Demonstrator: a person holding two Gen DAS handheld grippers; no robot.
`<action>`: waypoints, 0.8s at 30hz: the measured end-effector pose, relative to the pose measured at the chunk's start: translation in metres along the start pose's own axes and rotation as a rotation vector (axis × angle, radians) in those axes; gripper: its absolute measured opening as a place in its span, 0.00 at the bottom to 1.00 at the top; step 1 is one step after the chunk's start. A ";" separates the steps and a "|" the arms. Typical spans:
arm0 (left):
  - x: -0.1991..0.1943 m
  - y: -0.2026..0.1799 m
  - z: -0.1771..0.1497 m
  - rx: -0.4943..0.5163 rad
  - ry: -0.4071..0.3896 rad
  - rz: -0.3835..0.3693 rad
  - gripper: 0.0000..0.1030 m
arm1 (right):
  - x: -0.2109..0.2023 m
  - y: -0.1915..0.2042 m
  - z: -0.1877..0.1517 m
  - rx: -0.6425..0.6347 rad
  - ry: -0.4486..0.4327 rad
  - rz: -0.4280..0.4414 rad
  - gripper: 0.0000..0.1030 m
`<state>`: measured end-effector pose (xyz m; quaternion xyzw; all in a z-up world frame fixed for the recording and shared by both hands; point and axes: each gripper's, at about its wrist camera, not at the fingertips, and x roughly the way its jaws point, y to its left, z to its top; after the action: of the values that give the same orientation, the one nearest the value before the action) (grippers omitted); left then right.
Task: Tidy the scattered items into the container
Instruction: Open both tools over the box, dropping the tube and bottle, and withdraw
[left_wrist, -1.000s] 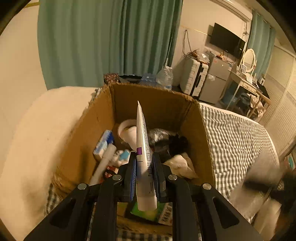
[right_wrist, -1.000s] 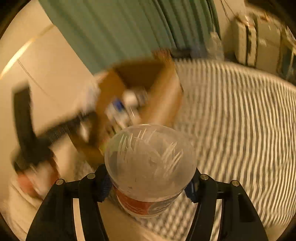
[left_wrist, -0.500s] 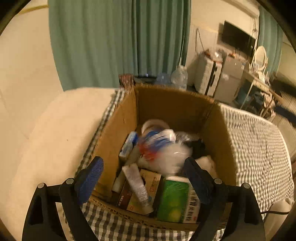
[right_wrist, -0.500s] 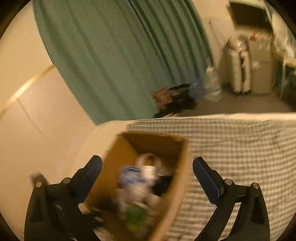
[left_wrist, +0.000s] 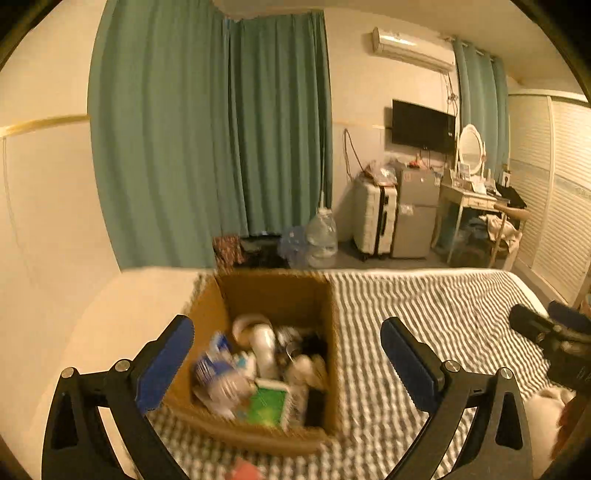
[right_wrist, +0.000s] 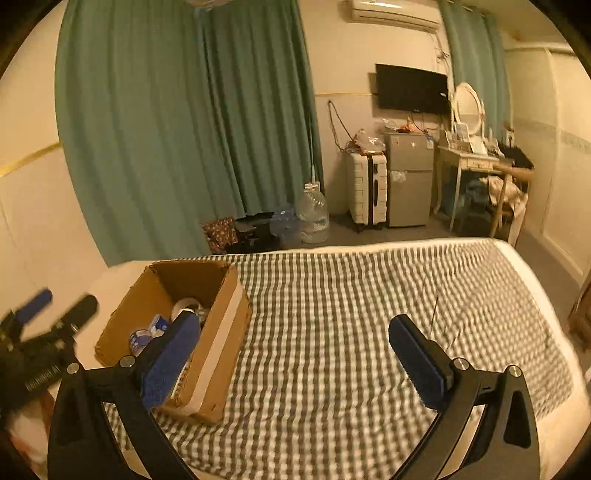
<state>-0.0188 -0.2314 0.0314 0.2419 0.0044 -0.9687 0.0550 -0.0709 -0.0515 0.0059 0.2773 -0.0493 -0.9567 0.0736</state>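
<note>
**Both grippers empty above the box: we look for what is left**

The cardboard box (left_wrist: 258, 354) sits at the far left corner of the bed (right_wrist: 369, 314), on the checked cover, hard by the bed's left edge. It is well filled: a white tube, a blue-and-white pack, a green packet and other small things lie heaped in it, blurred in the left wrist view. Something small and red shows at the bed's near edge below the box; we cannot tell what it is.

Our left gripper (left_wrist: 286, 363) hangs over the box with its jaws spread as wide as they go and nothing between them. Our right gripper (right_wrist: 295, 360) stands just as wide and just as empty, over the bare checked cover to the right of the box.

The step in hand, as we judge it, is clearing away from the box and finding the next item. To do it well we should keep both grippers above the box rim so no finger catches the cardboard wall, keep them apart from each other, and scan the cover edge to edge. The right-hand stretch of the bed shows nothing to collect, so the near edge deserves our attention first.
</note>
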 end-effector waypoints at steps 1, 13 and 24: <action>0.001 -0.004 -0.007 -0.006 0.013 -0.004 1.00 | 0.002 -0.001 -0.012 -0.001 -0.003 0.005 0.99; 0.008 -0.019 -0.043 0.021 0.086 0.016 1.00 | -0.006 -0.020 -0.063 -0.034 0.066 -0.065 0.99; 0.022 -0.011 -0.056 -0.004 0.145 0.006 1.00 | 0.002 -0.002 -0.063 -0.067 0.063 -0.080 0.99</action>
<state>-0.0130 -0.2209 -0.0287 0.3112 0.0096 -0.9485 0.0581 -0.0389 -0.0535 -0.0484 0.3065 -0.0036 -0.9507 0.0461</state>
